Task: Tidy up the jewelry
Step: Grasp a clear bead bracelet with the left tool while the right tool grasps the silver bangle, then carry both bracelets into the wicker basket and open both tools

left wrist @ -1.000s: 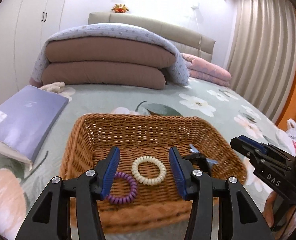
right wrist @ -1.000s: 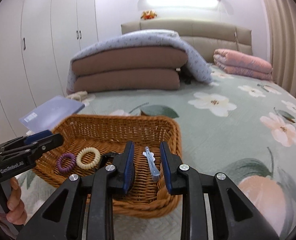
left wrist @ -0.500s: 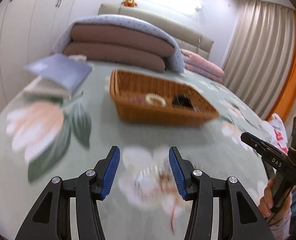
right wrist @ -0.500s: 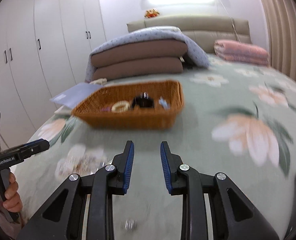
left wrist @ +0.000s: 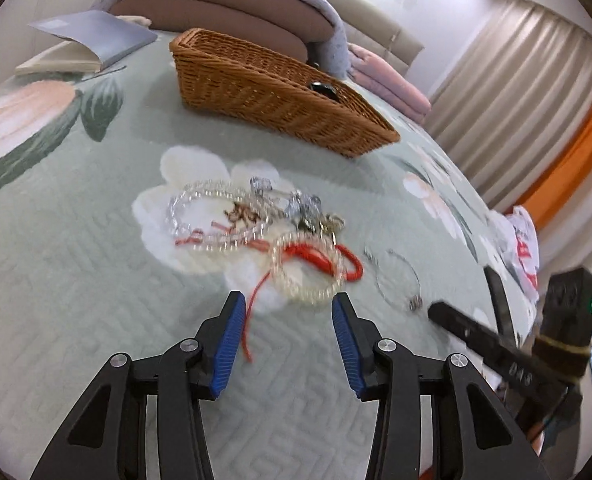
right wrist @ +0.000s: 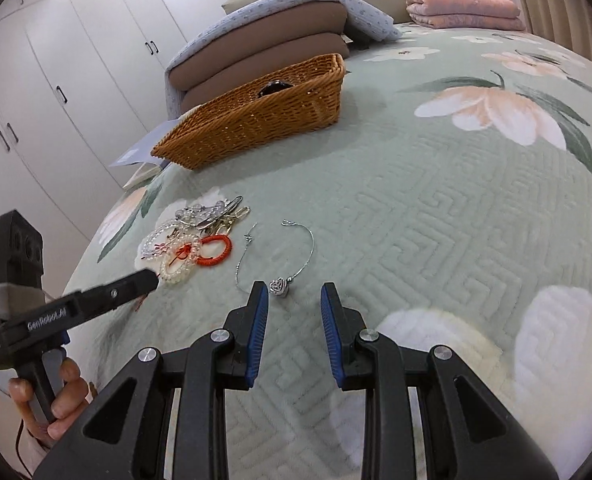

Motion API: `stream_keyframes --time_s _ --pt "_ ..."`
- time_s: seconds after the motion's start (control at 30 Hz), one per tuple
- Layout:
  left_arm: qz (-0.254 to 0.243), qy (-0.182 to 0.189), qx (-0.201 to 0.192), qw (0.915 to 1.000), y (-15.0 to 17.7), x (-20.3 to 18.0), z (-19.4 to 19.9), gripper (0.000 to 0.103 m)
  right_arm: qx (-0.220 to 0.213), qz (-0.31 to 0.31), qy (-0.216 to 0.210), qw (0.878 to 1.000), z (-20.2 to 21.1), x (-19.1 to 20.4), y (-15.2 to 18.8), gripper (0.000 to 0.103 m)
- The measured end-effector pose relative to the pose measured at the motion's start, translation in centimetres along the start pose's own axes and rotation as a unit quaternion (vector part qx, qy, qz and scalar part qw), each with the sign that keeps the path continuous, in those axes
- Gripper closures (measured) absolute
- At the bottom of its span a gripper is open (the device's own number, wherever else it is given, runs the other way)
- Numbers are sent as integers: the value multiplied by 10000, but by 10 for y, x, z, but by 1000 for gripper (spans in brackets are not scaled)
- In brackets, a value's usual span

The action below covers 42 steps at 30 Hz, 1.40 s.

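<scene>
A tangle of jewelry lies on the green flowered bedspread: a clear bead bracelet (left wrist: 200,216), a red coil hair tie (left wrist: 327,262) and a clear coil ring (left wrist: 307,280). My left gripper (left wrist: 288,300) hovers just short of the clear coil ring. Its jaws are closing, with only a red cord end between them and nothing pressed. A thin silver bracelet (right wrist: 307,248) with a heart charm (right wrist: 278,286) lies apart to the right. My right gripper (right wrist: 294,290) stands open over it, the charm beside its left fingertip. The wicker basket (left wrist: 272,92) sits farther back.
A grey-blue book (left wrist: 92,40) lies left of the basket, with folded quilts (right wrist: 264,44) and a pink blanket (right wrist: 463,8) behind. White wardrobes (right wrist: 56,80) stand on the left, curtains (left wrist: 515,80) on the right. A hand (right wrist: 56,396) holds the left gripper's handle.
Both grippers have pulled back from over the basket and dropped toward the jewelry on the bedspread. The basket now sits farther off. The left jaws have narrowed a little.
</scene>
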<state>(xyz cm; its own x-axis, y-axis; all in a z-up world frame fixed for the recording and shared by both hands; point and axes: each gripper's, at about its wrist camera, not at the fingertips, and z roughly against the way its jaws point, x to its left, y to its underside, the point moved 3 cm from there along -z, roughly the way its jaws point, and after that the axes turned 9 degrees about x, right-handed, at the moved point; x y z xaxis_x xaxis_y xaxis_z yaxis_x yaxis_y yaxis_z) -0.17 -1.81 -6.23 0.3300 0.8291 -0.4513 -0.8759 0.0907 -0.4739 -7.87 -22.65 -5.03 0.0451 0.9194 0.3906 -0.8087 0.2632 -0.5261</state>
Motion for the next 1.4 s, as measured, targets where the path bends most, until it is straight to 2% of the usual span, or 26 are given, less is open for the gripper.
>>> stream_keyframes --time_s 0.13,0.27,0.3,0.37,0.4,0.47,0.5,0.6,0.9,1.13,1.4 --pt "10 -140 -55 9999 -9 -5 -12 57 -55 -39 128 9999 -7 4 -3 73" --pt "-82 -387 -71 9992 -15 -10 -18 59 -93 4 475 9988 -12 13 -10 73" --pt "-99 -462 -75 9989 -16 -10 -18 61 -122 78 680 9976 -14 18 -10 73" --pt "-115 -655 -85 9978 -17 -10 -20 75 -206 310 1169 9925 -18 31 -7 73" --pt "-91 -714 -90 9974 -18 -9 -21 78 -236 432 1390 9891 -19 37 -5 73" --pt "-10 -723 -104 9973 -20 -5 -21 90 -281 652 1678 9833 -20 44 -1 73" --pt "24 -699 -97 9975 -21 -2 -21 92 -287 709 1713 9822 -20 45 0 75" --pt "131 -442 -113 9989 -20 5 -18 93 -319 868 1788 9795 -17 44 7 89" --pt "66 -129 -330 9993 -10 6 -5 93 -501 746 1394 9861 -4 34 10 90" --pt "36 -17 -534 9986 -8 6 7 93 -583 631 1284 9880 0 27 5 90" --pt "-18 65 -703 9975 -11 4 17 93 -744 381 948 9920 13 19 -1 90"
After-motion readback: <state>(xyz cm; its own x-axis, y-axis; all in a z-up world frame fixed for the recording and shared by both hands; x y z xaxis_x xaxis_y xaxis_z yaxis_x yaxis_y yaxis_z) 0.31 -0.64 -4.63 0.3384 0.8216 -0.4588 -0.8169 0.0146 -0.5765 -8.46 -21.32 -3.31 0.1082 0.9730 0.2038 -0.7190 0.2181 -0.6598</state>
